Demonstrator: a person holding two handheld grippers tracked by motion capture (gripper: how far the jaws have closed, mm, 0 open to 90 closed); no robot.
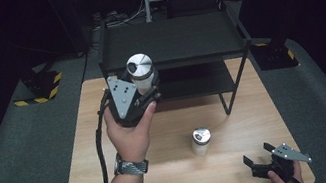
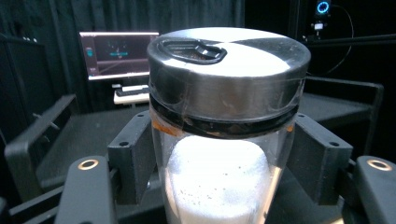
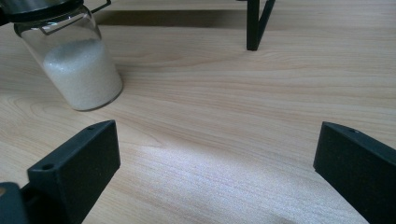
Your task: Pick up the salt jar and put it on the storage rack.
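A black 2-tier rack stood at the far edge of the wooden table, its upper shelf level with the raised load and its thin front leg planted on the boards near the second shaker. That second shaker, a clear jar of white grains with a metal lid, stood upright near the table's middle, well apart from the right gripper. The right gripper rested low at the near right corner, its 2 jaws spread wide over bare wood with nothing between them. The left gripper was held above the table, just in front of the rack, clamped on the held shaker. The pads pressed the glass on both sides below the lid. This shaker was a clear glass cylinder, about half full of white grains, capped by a brushed steel lid with a flip tab; a faint rusty tint, possibly residue, ringed the glass under the lid's black seal.
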